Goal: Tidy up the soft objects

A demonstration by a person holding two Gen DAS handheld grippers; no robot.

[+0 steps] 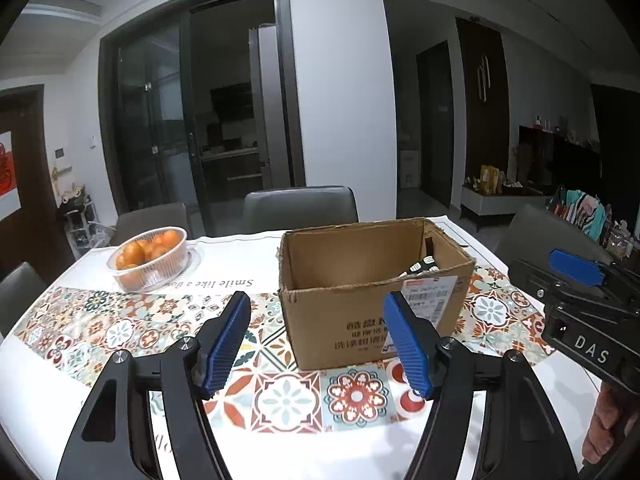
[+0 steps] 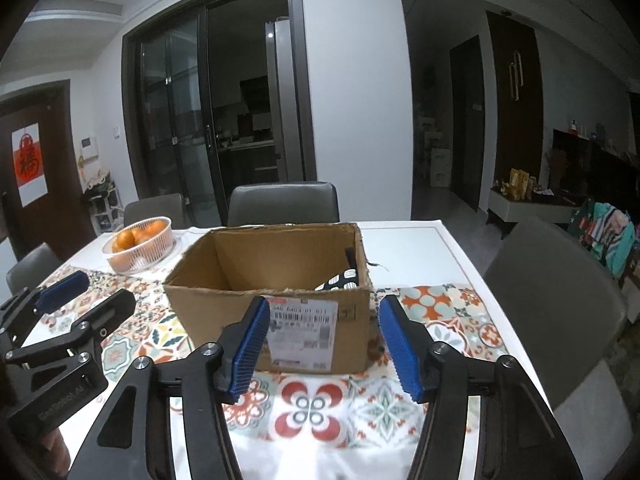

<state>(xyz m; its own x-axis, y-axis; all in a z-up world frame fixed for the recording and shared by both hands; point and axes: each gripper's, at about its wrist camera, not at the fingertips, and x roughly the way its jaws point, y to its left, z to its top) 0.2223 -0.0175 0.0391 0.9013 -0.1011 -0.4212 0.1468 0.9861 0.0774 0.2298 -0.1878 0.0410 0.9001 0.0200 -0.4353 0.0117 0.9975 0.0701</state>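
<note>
The white bench (image 1: 48,392) under its patterned tile-print runner (image 1: 132,332) is carrying little: no loose soft item is showing anywhere on the visible part of it. The open brown cardboard box (image 1: 372,316) is sitting mid-runner, and a black-and-white patterned soft item (image 2: 340,279) is lying inside against its right wall, so at least one piece appears to be already stowed; the rest of the box floor is hidden. The clear plastic basket of oranges (image 1: 150,258) is standing well apart on the left. The left gripper (image 1: 318,340) and the right gripper (image 2: 320,344) are both hanging before the box with jaws apart and nothing between them. Judging by this, the sorting is looking nearly or fully done.
</note>
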